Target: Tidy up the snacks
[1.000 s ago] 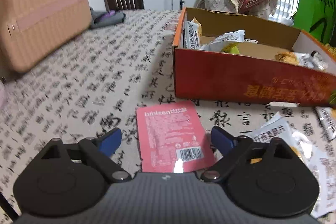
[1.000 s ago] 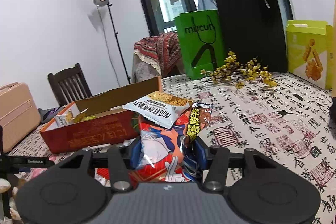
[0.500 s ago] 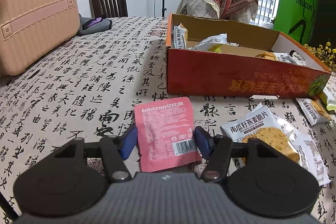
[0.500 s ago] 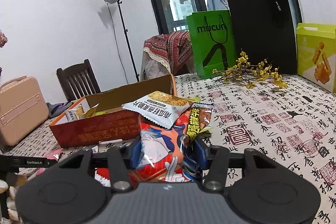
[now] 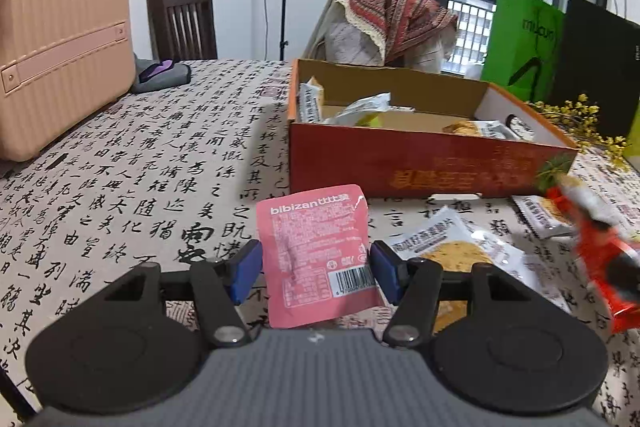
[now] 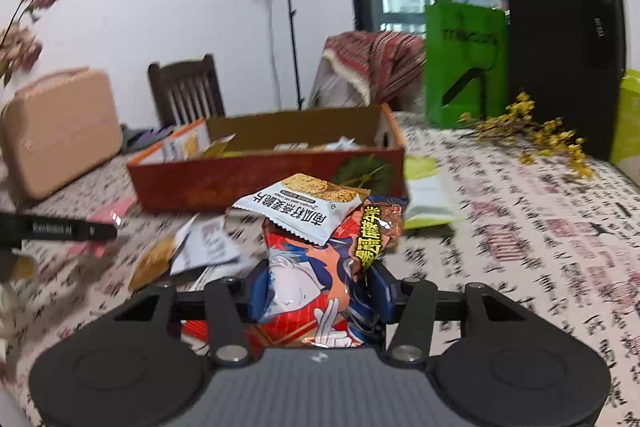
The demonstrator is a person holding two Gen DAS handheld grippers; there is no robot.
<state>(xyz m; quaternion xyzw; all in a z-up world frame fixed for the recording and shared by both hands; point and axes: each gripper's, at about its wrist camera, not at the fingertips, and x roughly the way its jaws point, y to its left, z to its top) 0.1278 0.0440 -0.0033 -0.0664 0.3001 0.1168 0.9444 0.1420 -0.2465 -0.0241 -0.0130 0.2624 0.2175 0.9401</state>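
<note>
My left gripper (image 5: 316, 265) is shut on a pink bibizan snack packet (image 5: 316, 247), which stands upright between the blue pads just above the tablecloth. Behind it sits the open orange cardboard box (image 5: 420, 167) with several snack packets inside. My right gripper (image 6: 316, 287) is shut on a red cartoon snack bag (image 6: 304, 291); a white oat-crisp packet (image 6: 304, 205) and a brown packet (image 6: 378, 235) ride on top of it. From this view the box (image 6: 248, 183) lies just ahead. That red bag (image 5: 600, 259) shows blurred at the right of the left wrist view.
Loose oat-crisp packets (image 5: 452, 247) lie on the calligraphy tablecloth in front of the box. A pink suitcase (image 5: 60, 59) stands at the left, a wooden chair (image 5: 182, 23) behind. A green bag (image 5: 520, 43), a black bag (image 6: 564, 67) and yellow flowers (image 6: 532, 135) crowd the far right.
The left jaws closed on the pink packet and raised it off the table. The right gripper carried its bundle leftward, closer to the box, and its view is now blurred.
</note>
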